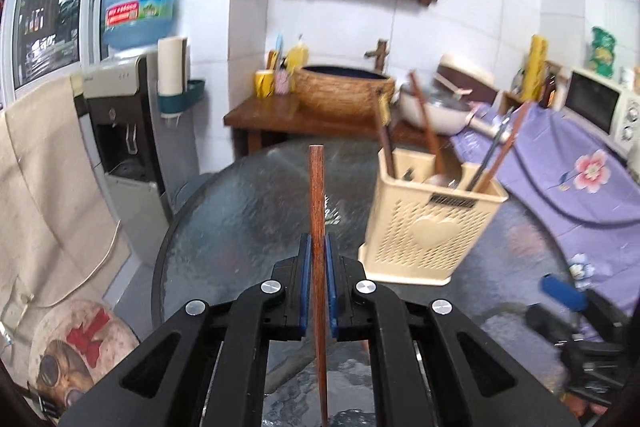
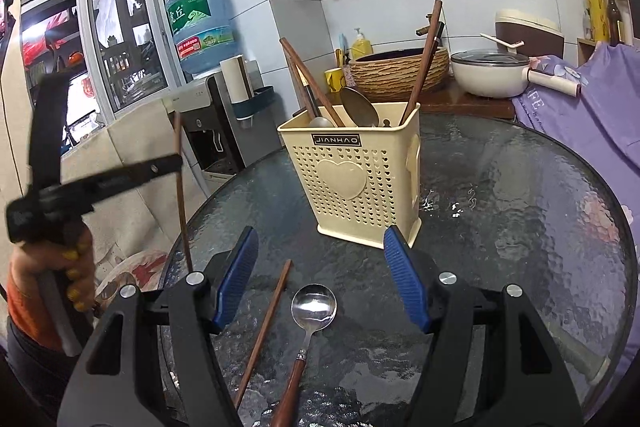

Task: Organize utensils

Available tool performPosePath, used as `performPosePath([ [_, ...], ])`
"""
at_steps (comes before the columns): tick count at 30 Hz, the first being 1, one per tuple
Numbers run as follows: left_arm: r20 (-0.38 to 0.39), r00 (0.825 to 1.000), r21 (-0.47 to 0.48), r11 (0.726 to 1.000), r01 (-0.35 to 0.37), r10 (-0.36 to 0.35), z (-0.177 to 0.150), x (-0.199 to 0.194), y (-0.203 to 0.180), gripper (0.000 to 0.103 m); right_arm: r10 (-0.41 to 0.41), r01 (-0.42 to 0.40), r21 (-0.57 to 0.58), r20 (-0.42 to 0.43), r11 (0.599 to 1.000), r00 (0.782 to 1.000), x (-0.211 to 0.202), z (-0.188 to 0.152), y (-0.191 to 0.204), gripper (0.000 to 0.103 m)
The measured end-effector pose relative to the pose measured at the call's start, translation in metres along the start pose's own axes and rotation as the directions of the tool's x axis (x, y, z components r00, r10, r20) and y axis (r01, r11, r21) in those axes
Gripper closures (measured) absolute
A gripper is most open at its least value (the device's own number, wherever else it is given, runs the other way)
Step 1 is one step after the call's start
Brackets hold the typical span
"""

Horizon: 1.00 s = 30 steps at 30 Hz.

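My left gripper [image 1: 318, 247] is shut on a brown wooden chopstick [image 1: 317, 195] and holds it upright above the round glass table [image 1: 240, 211]. In the right wrist view that chopstick [image 2: 181, 187] hangs left of the table. The beige perforated utensil holder [image 1: 432, 223] stands to the right of the left gripper, with chopsticks and spoons in it; it also shows in the right wrist view [image 2: 356, 179]. My right gripper [image 2: 320, 247] is open above a metal spoon with a wooden handle [image 2: 310, 319] and a second chopstick [image 2: 266, 327] lying on the glass.
A water dispenser [image 1: 120, 131] and a cloth-covered chair [image 1: 52, 163] stand to the left. A wooden stand with a woven basin [image 2: 400, 71] is behind the table. A white pot [image 2: 490, 73] and a purple cloth [image 2: 592, 115] are to the right.
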<state>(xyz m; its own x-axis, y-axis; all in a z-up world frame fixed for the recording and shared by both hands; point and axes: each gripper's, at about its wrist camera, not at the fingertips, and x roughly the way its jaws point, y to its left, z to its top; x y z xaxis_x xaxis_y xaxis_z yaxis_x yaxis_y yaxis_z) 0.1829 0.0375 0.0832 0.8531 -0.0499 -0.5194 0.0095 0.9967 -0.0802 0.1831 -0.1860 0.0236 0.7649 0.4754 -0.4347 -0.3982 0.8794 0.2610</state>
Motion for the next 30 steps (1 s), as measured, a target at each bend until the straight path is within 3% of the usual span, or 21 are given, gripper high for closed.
performPosePath([
  [13,0.069,0.995,0.022,0.997,0.071,-0.072,0.034,-0.027,-0.007,0.097,-0.012,0.012,0.006,-0.007,1.000,1.000,-0.002,-0.004,-0.003,0.038],
  [25,0.170,0.976,0.068,0.990,0.127,-0.137,0.118,-0.042,-0.032,0.097,-0.032,0.033,0.015,-0.012,0.999,0.999,-0.007,-0.008,-0.008,0.038],
  [30,0.238,0.964,0.051,0.993,0.108,-0.117,0.150,-0.039,-0.045,0.097,-0.033,0.033,0.019,-0.011,0.999,0.999,-0.010,-0.010,-0.009,0.038],
])
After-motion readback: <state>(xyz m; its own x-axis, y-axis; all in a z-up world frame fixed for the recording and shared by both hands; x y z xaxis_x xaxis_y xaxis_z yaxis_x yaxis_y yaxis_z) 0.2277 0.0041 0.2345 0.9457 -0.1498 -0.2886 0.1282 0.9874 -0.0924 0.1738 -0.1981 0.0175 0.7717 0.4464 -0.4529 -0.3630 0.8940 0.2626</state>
